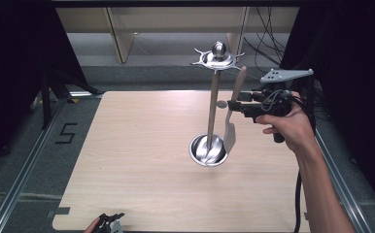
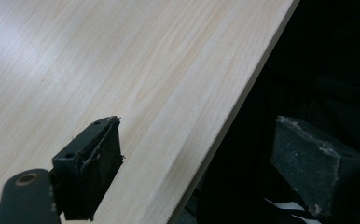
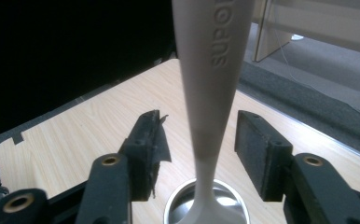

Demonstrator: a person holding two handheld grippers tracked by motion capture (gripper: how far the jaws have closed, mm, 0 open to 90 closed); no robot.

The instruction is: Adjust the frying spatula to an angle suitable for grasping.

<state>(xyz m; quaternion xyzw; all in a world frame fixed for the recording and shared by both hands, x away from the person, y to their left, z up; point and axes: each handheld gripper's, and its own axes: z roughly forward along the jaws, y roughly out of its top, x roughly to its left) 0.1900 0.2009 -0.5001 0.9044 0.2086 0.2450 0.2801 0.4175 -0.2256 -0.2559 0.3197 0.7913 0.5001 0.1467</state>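
Right of centre in the high view, the right gripper [image 1: 234, 105] is held level by a hand [image 1: 288, 127], its jaws set on either side of a pale spatula [image 1: 233, 112] whose blade end hangs at the right rim of a round steel base [image 1: 208, 150] on the wooden bench [image 1: 142, 160]. From that base a slim post [image 1: 213, 104] rises to a metal hanger top [image 1: 217, 57] with small prongs, in the upper middle of the frame. The spatula stands nearly upright, its handle tilted slightly right, just beside the post. In the right gripper view the spatula [image 3: 211, 84] runs down the middle of the frame between the two black jaws, which stand apart with a gap on each side of the handle, the pads not pressing it; the steel base [image 3: 231, 198] sits at the bottom centre. The left gripper [image 1: 111, 222] rests at the bottom left edge of the high view; in the left gripper view its jaws are wide apart over the bench edge [image 2: 243, 102], with nothing between them
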